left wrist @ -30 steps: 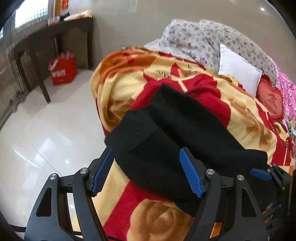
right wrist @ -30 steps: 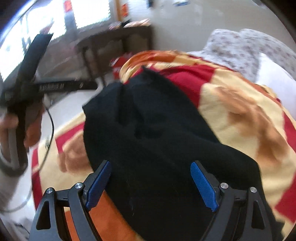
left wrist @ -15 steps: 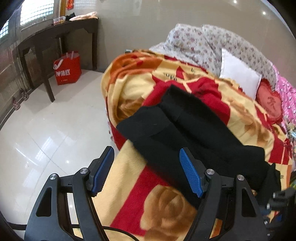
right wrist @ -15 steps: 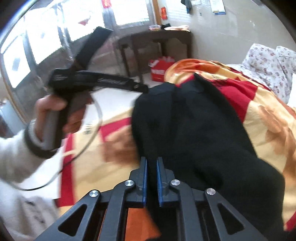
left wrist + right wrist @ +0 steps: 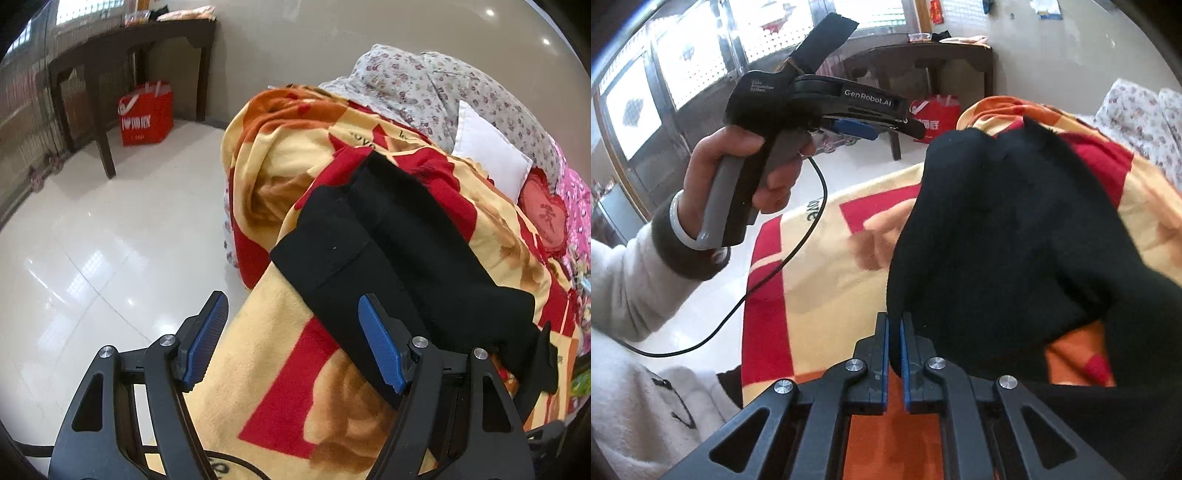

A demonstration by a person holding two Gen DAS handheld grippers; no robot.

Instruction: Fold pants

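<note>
Black pants point(image 5: 399, 254) lie lengthwise on the bed's red-and-yellow blanket point(image 5: 288, 373), near its floor-side edge. Right gripper point(image 5: 894, 354): jaws closed to a narrow slit, pinching a black edge of the pants; cloth bunches up just beyond the pinch. Left gripper point(image 5: 291, 339): jaws spread wide, holding nothing, poised above the blanket just beside the pants' near end. In the right wrist view a hand point(image 5: 738, 177) grips its handle. White pillow point(image 5: 491, 162) beyond the pants. Red bag point(image 5: 146, 114) on the floor, well apart from the pants.

Both wrist views look along their fingers, close over the black fabric pants point(image 5: 399, 240) point(image 5: 1015, 229), sharing them and the red-and-yellow fleece blanket point(image 5: 295, 369) point(image 5: 820, 266).
</note>
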